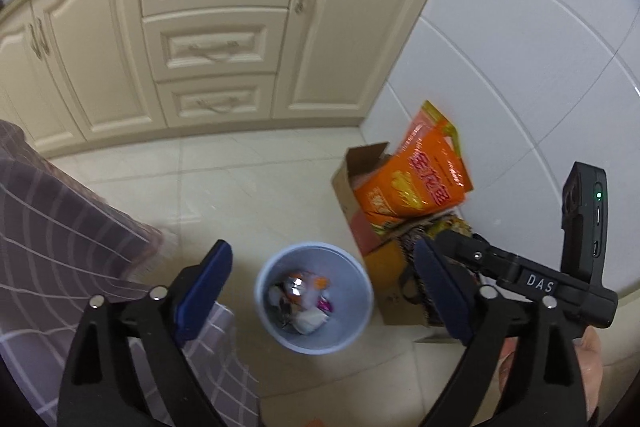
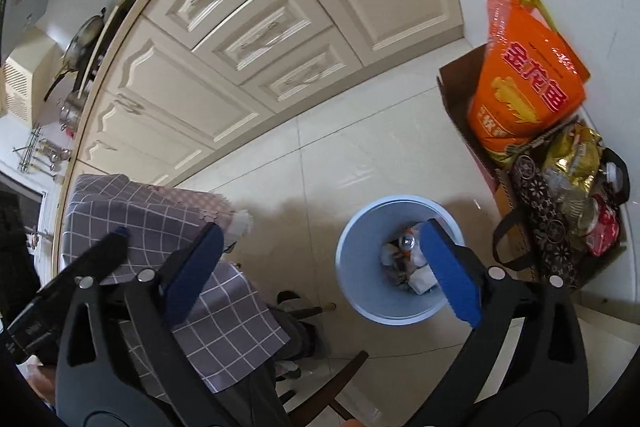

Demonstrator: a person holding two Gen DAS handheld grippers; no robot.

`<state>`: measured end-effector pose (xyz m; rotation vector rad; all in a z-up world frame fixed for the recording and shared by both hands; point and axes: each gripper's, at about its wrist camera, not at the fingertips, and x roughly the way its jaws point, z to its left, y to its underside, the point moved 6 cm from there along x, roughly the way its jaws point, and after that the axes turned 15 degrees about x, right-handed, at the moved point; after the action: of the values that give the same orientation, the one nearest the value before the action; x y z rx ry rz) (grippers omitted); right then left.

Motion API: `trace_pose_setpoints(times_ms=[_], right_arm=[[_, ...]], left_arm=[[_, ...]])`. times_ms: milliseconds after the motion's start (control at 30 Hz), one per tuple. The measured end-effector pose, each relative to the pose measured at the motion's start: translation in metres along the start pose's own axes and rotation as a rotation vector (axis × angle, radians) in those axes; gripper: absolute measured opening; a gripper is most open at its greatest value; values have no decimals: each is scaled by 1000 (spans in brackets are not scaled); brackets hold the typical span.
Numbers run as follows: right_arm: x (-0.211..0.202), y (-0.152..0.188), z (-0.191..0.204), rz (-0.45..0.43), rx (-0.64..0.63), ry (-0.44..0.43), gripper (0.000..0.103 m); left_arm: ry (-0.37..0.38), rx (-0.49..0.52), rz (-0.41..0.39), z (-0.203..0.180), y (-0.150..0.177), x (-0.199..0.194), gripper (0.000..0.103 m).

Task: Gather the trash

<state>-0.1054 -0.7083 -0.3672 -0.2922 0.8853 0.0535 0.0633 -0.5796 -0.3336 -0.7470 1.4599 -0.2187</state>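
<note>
A light blue waste bin (image 1: pixel 350 281) stands on the pale tiled floor, holding a crushed can, wrappers and crumpled paper (image 1: pixel 302 297). My left gripper (image 1: pixel 324 291) hangs above it, open, with the bin showing in the gap between its blue pads and nothing held. In the right wrist view the same bin (image 2: pixel 360 255) lies below and right of centre. My right gripper (image 2: pixel 322 267) is open and empty, and its right pad (image 2: pixel 452 267) overlaps the bin's near side. The right gripper's black body (image 1: pixel 540 285) shows at the left view's right edge.
A cardboard box with an orange bag (image 1: pixel 416 179) and a patterned tote (image 2: pixel 560 195) stand right of the bin by the white wall. A table with a grey checked cloth (image 1: pixel 60 227) is on the left, chair legs (image 2: pixel 320 387) are nearby, and cream cabinets (image 1: pixel 216 47) are behind.
</note>
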Motion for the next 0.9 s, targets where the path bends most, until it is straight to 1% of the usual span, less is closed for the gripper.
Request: trace_pose_setpoints(times_ms=[133,233,333,467,567,667,767,833,867,900], right_arm=[[-6,0,4,-13,-13,7,97],[-11,0,9,-25,-27,10,97],[-17,1,18,-37,-37,3,97],[-30,2,40,-63,-59,-20,97],[-43,5,69,-84,-103,-51,97],[-54,12,100,-100,-142,-82,97],[-66,24,144,-114,-212,-122,97],[-73,32,169,-120,-254,-140,97],[-76,38,182,-123,-275,-153,97],[-81,45,199,-128,-301,-169,97]], left_arm=[[-56,27,-23,3,-3,-16,94],[-80,38,-41,3,-5,-29,95],[-102,38,-59,5,-7,-42,95],[-147,47,-93,9,-9,-68,95],[-193,55,-125,18,-10,-95,95],[-251,48,-175,33,-10,-135,95],[-301,32,-215,48,-7,-169,95],[-357,17,-244,65,-2,-201,96],[-372,12,-250,70,0,-209,96],[-404,4,-261,78,3,-225,96]])
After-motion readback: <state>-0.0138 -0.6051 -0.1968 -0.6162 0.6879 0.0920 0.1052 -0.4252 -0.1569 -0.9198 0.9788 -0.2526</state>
